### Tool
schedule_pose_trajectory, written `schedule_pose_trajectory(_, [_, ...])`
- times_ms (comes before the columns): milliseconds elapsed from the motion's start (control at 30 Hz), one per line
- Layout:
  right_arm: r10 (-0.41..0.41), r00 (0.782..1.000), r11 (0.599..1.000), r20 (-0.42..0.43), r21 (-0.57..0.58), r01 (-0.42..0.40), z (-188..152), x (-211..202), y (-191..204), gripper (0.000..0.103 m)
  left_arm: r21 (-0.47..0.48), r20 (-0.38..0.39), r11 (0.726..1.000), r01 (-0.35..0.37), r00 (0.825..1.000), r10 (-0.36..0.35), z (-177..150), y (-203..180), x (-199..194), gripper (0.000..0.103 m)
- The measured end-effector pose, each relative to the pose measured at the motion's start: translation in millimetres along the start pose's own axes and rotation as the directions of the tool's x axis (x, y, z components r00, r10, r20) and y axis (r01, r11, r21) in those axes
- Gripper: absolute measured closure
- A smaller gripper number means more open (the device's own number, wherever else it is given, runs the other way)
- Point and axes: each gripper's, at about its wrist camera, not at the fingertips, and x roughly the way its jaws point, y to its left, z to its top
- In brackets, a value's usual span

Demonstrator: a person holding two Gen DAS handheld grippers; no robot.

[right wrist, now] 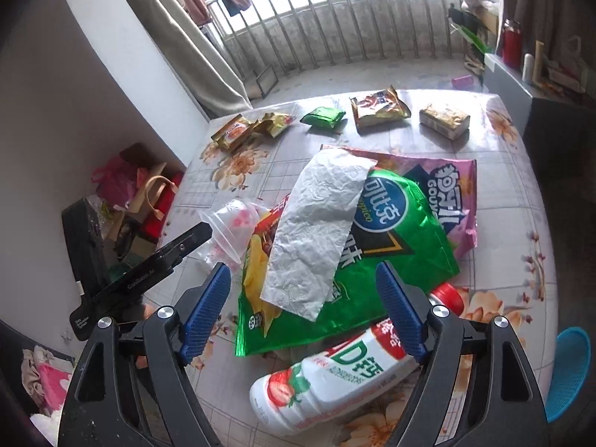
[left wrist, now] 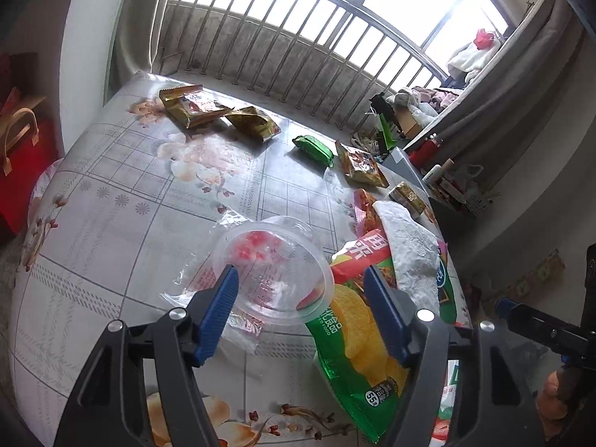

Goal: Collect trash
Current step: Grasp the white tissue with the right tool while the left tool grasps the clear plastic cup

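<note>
Trash heaped around the green chip bag (right wrist: pixel 391 238): I hold my left gripper (left wrist: pixel 298 298) open astride the clear cup (left wrist: pixel 273 264), right gripper (right wrist: pixel 305 298) open, empty; closing risks crushing or skidding it.

I count one clear plastic cup (left wrist: pixel 273 268), one white drink bottle (right wrist: pixel 327 376) and one crumpled paper sheet (right wrist: pixel 316 231). I see two big snack bags in a heap, a green one (right wrist: pixel 402 246) and a pink one (right wrist: pixel 452 190). Five small packets lie farther off: two gold (right wrist: pixel 232 132) (right wrist: pixel 275 123), one green (right wrist: pixel 323 116), one orange (right wrist: pixel 378 110), one boxy (right wrist: pixel 444 120).
</note>
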Motion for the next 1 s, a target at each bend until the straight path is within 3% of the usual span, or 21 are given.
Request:
schedule_pose_trajectory(300, [-0.144,0.985,0.986,-0.094,-0.103,0.134,20.6,57.8,26.8,0.025,-0.037,-0.024,0.999,0.021,0.999,-0.022,3.6,8.4,9.4,0.055])
schedule_pose_trajectory(600, [-0.248,0.967,0.958,-0.064,-0.164,0.235,22.5,75.4,37.7,0.025,-0.044,-0.033,0.997,0.067,0.997,-0.069,3.9,10.2,9.4,0.075])
schedule_pose_trajectory(767, [-0.303,0.951,0.936,-0.067,-0.21,0.284,17.9,82.1,42.1,0.039,-0.043,-0.023,0.995,0.087,0.996,-0.088,3.5,9.0,5.3,0.087])
schedule_pose_trajectory(1000, [-0.321,0.943,0.93,-0.086,-0.217,0.297,12.2,87.3,41.3,0.059,-0.047,-0.02,0.993,0.106,0.994,-0.107,2.6,9.7,2.4,0.093])
